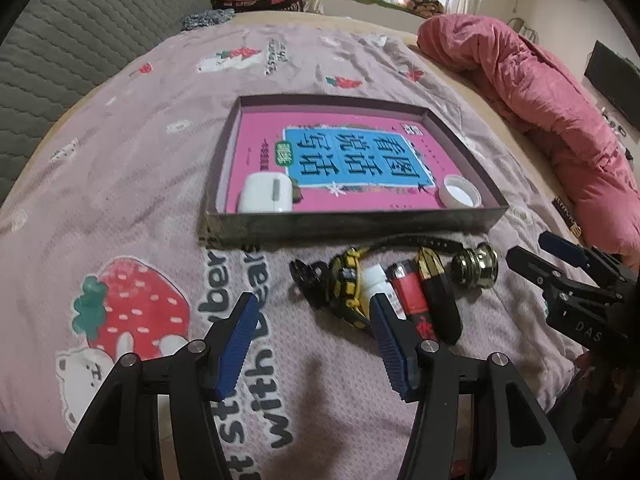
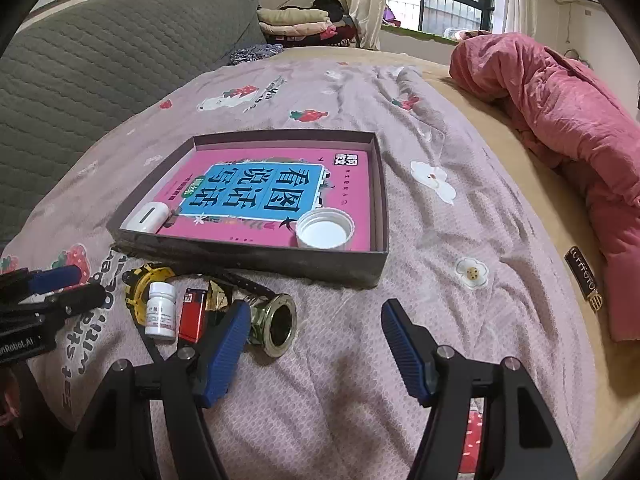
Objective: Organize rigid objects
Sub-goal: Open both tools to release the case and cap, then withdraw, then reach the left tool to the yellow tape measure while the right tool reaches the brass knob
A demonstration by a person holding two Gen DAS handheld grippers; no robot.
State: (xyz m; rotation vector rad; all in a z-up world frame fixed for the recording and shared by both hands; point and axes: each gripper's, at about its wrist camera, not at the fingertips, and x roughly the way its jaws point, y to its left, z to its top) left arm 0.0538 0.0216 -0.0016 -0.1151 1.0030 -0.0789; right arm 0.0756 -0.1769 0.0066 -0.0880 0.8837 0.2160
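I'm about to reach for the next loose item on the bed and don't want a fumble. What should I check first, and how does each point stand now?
1. Left gripper open, nothing held: ok.
2. Right gripper open, nothing held: ok.
3. Box has bare room between white case and cap: ok.
4. Metal fitting free to grasp: ok, beside the right gripper.
5. Lighter, pill bottle spaced for a clean pick: not ok, packed close together.
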